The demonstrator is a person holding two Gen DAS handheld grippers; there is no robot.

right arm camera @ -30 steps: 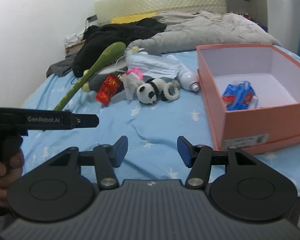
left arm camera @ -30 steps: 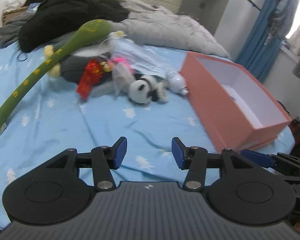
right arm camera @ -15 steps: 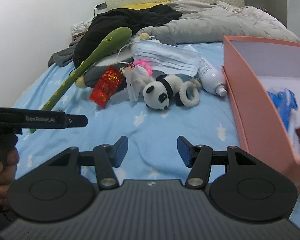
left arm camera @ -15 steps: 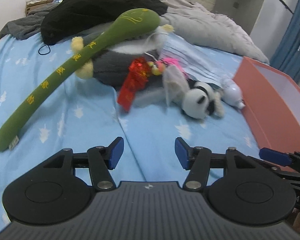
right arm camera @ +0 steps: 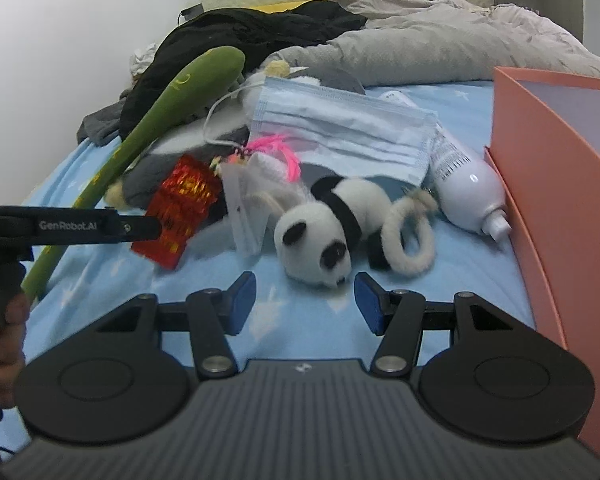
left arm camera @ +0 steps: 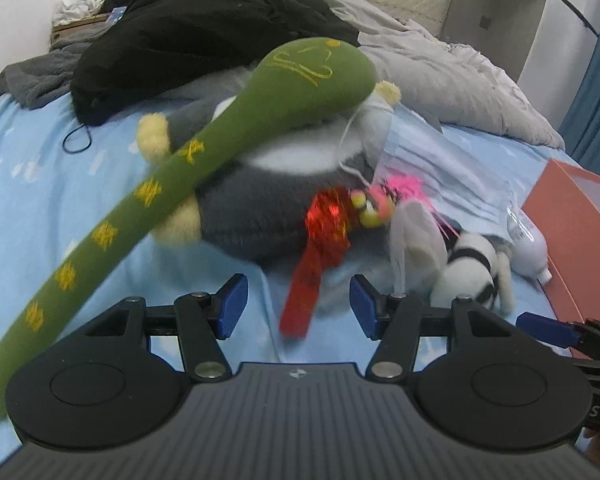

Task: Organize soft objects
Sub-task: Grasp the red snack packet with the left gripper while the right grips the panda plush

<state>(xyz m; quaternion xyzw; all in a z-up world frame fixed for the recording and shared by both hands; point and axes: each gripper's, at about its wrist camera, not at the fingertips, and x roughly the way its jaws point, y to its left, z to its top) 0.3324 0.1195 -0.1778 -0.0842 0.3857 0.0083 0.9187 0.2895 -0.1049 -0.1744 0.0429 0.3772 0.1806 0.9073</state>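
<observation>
Two low wrist views (shared panda)

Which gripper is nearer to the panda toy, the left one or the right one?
Right. The right gripper sits just before the panda toy, jaws open. The left gripper faces the red ornament; the panda lies off to its right.

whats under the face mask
The face mask lies over the grey plush, the white bottle's upper end and the panda's back; anything else beneath is hidden.
</observation>
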